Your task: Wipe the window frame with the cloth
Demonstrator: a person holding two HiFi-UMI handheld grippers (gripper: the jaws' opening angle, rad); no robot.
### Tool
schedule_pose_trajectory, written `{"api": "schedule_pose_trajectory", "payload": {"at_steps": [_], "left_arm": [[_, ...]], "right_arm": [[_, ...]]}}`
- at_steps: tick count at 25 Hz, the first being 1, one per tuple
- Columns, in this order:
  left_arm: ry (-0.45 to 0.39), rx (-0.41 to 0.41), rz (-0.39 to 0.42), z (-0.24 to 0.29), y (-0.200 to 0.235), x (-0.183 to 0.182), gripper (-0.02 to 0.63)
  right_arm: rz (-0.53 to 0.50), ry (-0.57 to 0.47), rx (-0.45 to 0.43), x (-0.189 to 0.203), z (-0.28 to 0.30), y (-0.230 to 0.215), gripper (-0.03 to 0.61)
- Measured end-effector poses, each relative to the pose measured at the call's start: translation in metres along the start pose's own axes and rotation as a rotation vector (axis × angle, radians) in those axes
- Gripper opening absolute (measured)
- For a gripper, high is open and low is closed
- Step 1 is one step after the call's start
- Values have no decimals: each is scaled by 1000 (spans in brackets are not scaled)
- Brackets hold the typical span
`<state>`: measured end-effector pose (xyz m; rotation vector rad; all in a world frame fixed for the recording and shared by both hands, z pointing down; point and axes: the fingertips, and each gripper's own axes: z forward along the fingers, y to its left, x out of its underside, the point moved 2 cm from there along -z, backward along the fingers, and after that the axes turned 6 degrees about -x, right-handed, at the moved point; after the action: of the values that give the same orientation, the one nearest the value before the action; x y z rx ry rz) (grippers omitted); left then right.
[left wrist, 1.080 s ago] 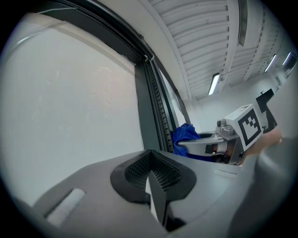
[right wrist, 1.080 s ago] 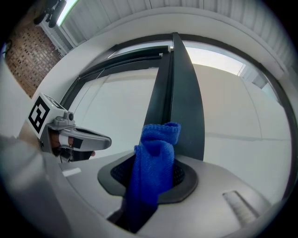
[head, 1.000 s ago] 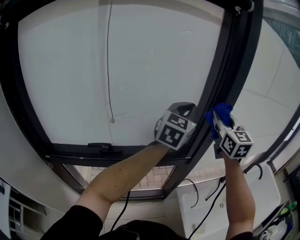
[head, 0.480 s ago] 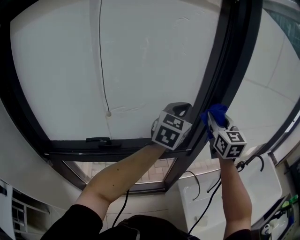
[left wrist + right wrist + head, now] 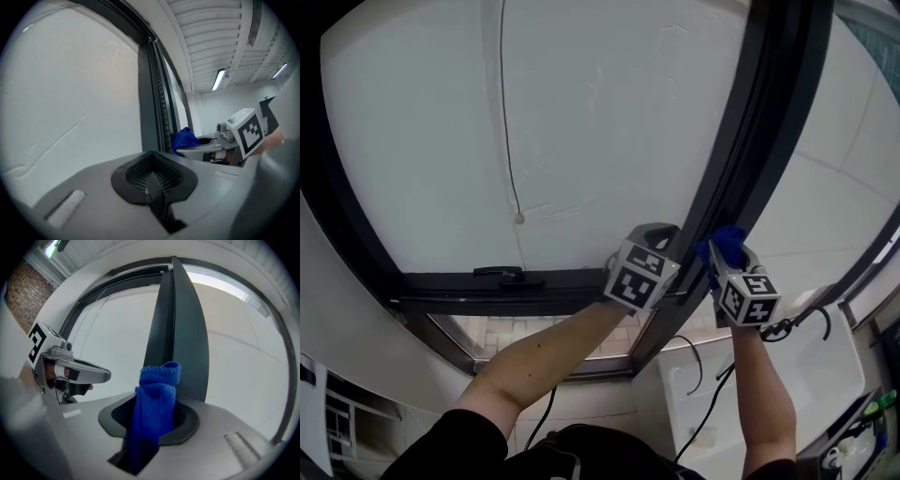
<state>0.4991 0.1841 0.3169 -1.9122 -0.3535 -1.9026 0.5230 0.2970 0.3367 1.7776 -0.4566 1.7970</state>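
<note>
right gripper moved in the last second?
Yes. The right gripper, shut on the blue cloth, slid down the vertical frame bar, toward the window handle level.

A bright blue knitted cloth (image 5: 727, 246), bunched and standing upright, is pinched between the jaws of the right gripper (image 5: 733, 270) at 4 o'clock in the head view; its folded top rests against the dark window frame (image 5: 755, 150), whose upright bar slants from 1 o'clock down to 6 o'clock.
</note>
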Motion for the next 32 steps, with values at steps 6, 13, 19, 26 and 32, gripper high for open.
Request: {"api": "schedule_pose_trajectory", "payload": {"at_steps": [6, 13, 19, 26, 32], "left_arm": [[25, 1, -17, 0, -3, 20, -8], [45, -3, -41, -3, -6, 46, -9], [67, -9, -54, -3, -10, 69, -9], [99, 4, -57, 0, -20, 97, -9], [148, 5, -76, 1, -24, 128, -9]], "right_arm": [[-1, 18, 11, 20, 1, 3, 121], [-1, 57, 10, 43, 4, 7, 121], [16, 104, 4, 71, 6, 9, 123], [41, 154, -3, 104, 10, 14, 124], [44, 180, 1, 130, 11, 18, 124]]}}
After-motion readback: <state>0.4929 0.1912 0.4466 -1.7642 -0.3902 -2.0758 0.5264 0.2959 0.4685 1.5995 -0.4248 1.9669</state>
